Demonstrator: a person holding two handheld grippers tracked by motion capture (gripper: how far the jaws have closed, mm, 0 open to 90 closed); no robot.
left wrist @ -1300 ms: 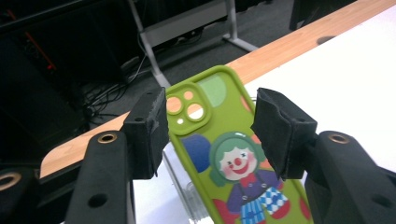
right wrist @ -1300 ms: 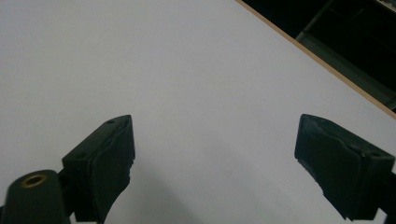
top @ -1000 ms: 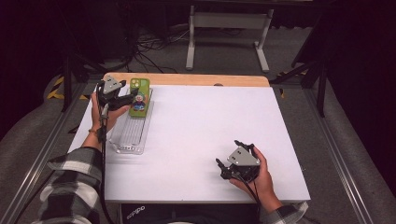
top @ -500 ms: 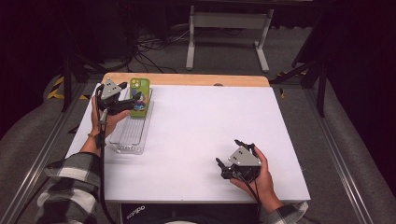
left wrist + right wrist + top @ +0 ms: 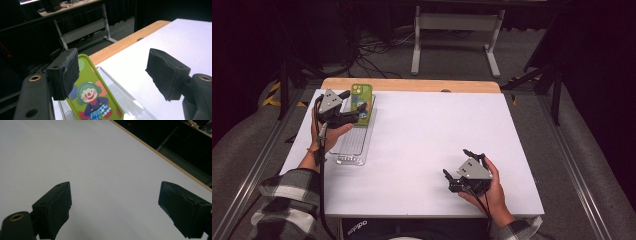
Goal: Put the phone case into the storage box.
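- So your left gripper [image 5: 357,111] has just been opening its jaws, phone case [image 5: 93,100] beside one pad, unclamped, over the clear tray [image 5: 349,150].
- Right gripper [image 5: 462,172] sits jaws apart, holding nothing, on open tabletop [image 5: 432,135] near the front edge.

From my seat, the green phone case [image 5: 96,100] cut off by the lower edge of the left gripper view, its near left side hidden behind my left gripper [image 5: 117,72], the clear tray [image 5: 354,142] partly covered by my left hand [image 5: 332,132] in the high view.
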